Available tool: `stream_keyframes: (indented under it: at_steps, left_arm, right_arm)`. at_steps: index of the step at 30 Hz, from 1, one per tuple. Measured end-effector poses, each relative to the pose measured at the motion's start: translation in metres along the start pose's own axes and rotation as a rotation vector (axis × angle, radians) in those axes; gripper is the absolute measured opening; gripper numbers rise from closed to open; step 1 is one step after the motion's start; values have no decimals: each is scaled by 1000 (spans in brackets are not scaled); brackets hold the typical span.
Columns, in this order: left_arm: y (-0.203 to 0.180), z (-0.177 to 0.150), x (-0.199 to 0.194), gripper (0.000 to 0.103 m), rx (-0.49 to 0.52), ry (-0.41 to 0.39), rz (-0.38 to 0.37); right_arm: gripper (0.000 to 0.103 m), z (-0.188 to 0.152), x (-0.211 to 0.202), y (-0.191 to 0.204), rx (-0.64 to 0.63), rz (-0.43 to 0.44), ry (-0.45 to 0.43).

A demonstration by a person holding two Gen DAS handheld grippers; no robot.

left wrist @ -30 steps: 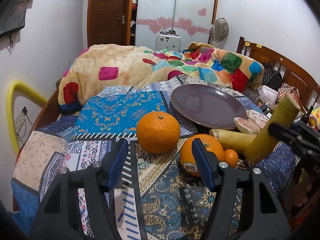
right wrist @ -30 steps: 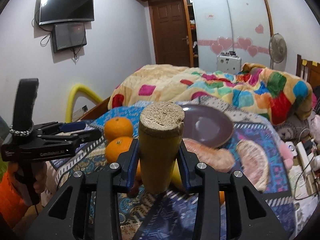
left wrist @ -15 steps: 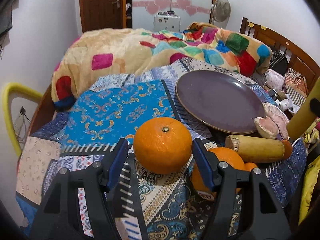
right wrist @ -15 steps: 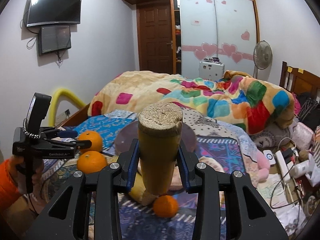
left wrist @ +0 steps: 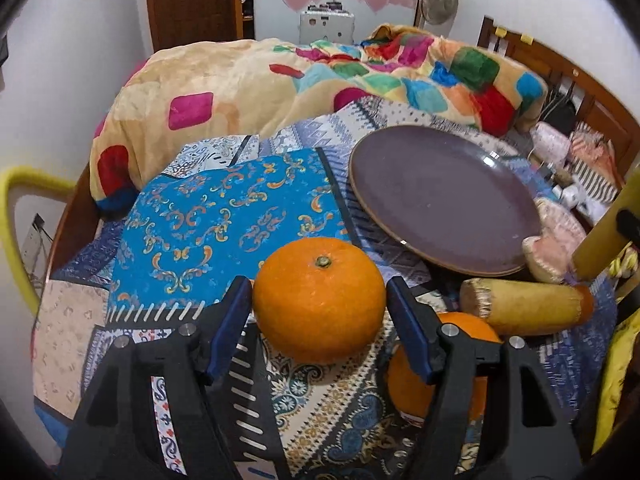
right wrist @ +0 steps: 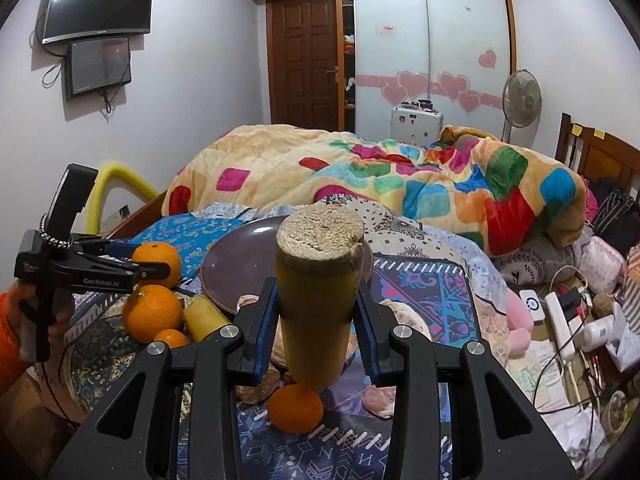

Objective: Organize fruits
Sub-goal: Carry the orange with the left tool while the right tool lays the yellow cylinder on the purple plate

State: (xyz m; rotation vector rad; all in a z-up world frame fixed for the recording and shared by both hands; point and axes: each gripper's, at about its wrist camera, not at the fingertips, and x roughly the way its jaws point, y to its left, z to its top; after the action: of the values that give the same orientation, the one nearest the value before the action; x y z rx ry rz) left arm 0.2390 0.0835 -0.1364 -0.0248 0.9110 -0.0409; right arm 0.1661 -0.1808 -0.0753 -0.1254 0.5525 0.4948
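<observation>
My left gripper [left wrist: 320, 312] is open, one jaw on each side of a large orange [left wrist: 319, 300] that sits on the patterned cloth; it also shows in the right wrist view [right wrist: 157, 259]. A second orange [left wrist: 420, 364] lies lower right behind the right jaw. My right gripper [right wrist: 316, 312] is shut on a yellow sugarcane piece [right wrist: 318, 300], held upright above the cloth. Another cane piece [left wrist: 520, 307] lies by the empty purple plate [left wrist: 440, 196]. A small orange [right wrist: 295, 408] lies below the held cane. Pomelo pieces [left wrist: 554, 240] lie at the plate's right.
A colourful blanket [left wrist: 320, 72] is heaped on the bed behind the plate. A wooden headboard [left wrist: 560, 76] runs on the right. Cables, a power strip [right wrist: 560, 320] and clutter lie at the right of the bed. A yellow foam tube [left wrist: 12, 220] stands on the left.
My left gripper has moved forward until the large orange sits between its jaws. My right gripper has lifted and pulled back with the cane piece, still shut on it.
</observation>
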Motion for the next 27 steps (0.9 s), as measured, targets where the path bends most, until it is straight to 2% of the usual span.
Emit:
stream_keyframes:
  at_steps: [10, 16, 27]
  left_arm:
    - [-7, 3, 2, 67, 64, -9, 41]
    - [-16, 7, -6, 67, 73, -28, 12]
    - [-33, 42, -30, 67, 80, -112, -14]
  right_arm:
    - [33, 5, 3, -9, 11, 2, 12]
    - [33, 13, 2, -13, -4, -17, 4]
    - [33, 33, 6, -17, -26, -48, -25]
